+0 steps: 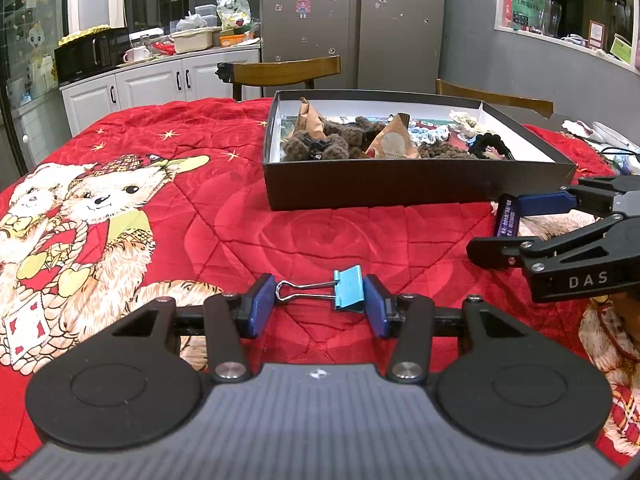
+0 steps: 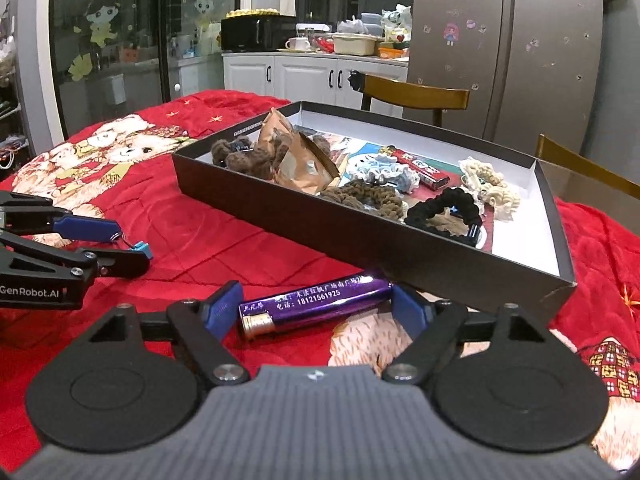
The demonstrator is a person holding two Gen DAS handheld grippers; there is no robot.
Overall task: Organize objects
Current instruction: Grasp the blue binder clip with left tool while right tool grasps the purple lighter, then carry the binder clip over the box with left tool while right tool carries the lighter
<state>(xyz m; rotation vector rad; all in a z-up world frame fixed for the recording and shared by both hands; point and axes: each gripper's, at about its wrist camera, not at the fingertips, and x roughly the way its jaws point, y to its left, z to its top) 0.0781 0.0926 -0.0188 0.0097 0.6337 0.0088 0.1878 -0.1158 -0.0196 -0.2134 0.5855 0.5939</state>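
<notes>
A blue binder clip [image 1: 338,292] with wire handles lies on the red quilt between the pads of my left gripper [image 1: 320,305], which is open around it; the right pad is close to the clip body. In the right wrist view the clip [image 2: 141,248] peeks from the left gripper [image 2: 124,246]. A purple lighter [image 2: 316,304] lies on the quilt between the pads of my right gripper [image 2: 316,308], which is open around it. In the left wrist view the lighter [image 1: 506,218] shows in the right gripper [image 1: 496,224]. A black box [image 1: 400,190] [image 2: 360,232] holds scrunchies and snack packets.
The red bear-print quilt [image 1: 200,220] covers the table. Wooden chairs [image 1: 280,70] [image 2: 416,94] stand behind the table. Loose items lie at the far right table edge [image 1: 600,136]. Kitchen cabinets [image 1: 152,84] and a fridge [image 1: 352,20] are behind.
</notes>
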